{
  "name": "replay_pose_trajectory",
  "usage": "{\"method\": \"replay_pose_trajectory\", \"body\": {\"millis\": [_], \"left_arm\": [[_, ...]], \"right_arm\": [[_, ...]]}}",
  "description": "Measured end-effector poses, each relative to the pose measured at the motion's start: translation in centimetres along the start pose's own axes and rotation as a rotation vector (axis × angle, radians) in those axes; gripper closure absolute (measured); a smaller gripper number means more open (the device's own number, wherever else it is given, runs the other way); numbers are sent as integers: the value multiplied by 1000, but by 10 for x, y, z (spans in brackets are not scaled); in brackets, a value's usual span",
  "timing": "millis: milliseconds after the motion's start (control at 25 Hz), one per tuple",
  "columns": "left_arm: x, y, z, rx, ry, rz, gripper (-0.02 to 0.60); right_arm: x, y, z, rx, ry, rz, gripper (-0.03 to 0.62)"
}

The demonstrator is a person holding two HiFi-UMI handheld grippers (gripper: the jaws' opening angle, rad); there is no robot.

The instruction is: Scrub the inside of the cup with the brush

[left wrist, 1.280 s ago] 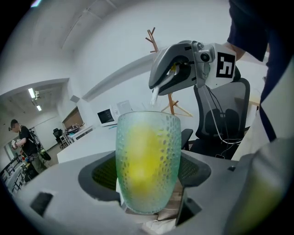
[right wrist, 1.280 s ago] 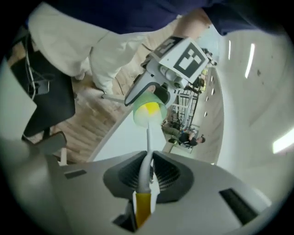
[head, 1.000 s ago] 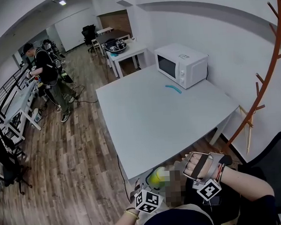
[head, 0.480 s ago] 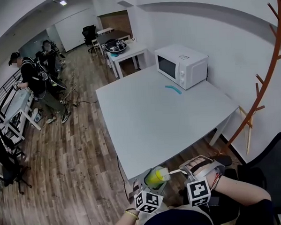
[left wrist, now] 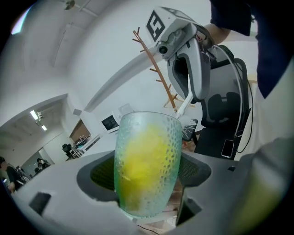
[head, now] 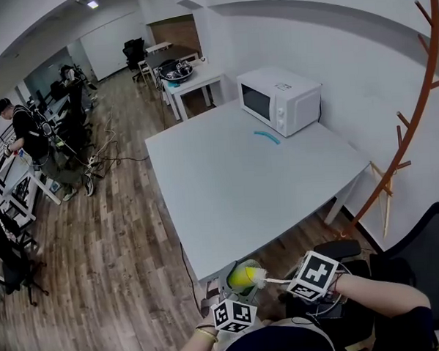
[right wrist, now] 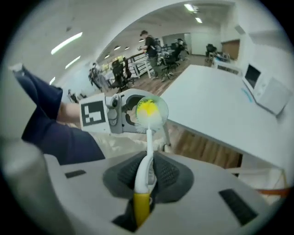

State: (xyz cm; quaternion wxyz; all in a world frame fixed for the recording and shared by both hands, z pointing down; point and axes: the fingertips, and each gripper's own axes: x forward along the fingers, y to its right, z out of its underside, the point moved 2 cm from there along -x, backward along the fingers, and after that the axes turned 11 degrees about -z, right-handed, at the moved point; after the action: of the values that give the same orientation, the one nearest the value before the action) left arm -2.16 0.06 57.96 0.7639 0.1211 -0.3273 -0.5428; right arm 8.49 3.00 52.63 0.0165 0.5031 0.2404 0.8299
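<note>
The grey tabletop [head: 249, 184] carries a white microwave [head: 280, 98] at its far side, well apart from the work, which is held in the air just off the near edge, close to the person's body. The left gripper [left wrist: 147, 181] has its fingers clamped on the lower body of a dimpled glass cup [left wrist: 147, 160], yellow-tinted within, with the mouth turned toward the right gripper [right wrist: 146, 176]. That one's fingers are clenched on the white-and-yellow handle of a bottle brush [right wrist: 147, 151]. Its bristle head [head: 255, 277] sits at the cup's mouth; how far in it reaches I cannot tell.

To scrub well, line the handle up with the cup's axis, push the bristles down to the bottom, then twist and stroke against the wall while the left gripper holds firm so the smooth glass does not slip.
</note>
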Motion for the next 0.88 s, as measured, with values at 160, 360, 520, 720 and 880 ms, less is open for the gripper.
{"method": "replay_pose_trajectory", "body": {"millis": [160,360,520,720,880], "left_arm": [[2,-5,-2,24,-8,-17,210],[6,-10,4,-48,-26,-26,209],[16,-14,17,-117,-25,-20,209],[35,-32,27,-219,-12,5,209],[58,-51,42,-357,-17,23,209]], "right_arm": [[7,-5,0,156,63,-108,542],[8,-1,-6,27,37,8,542],[5,9,-5,-11,72,49,542],[-1,21,-8,102,219,33,540],[-4,34,-15,192,403,51,540]]}}
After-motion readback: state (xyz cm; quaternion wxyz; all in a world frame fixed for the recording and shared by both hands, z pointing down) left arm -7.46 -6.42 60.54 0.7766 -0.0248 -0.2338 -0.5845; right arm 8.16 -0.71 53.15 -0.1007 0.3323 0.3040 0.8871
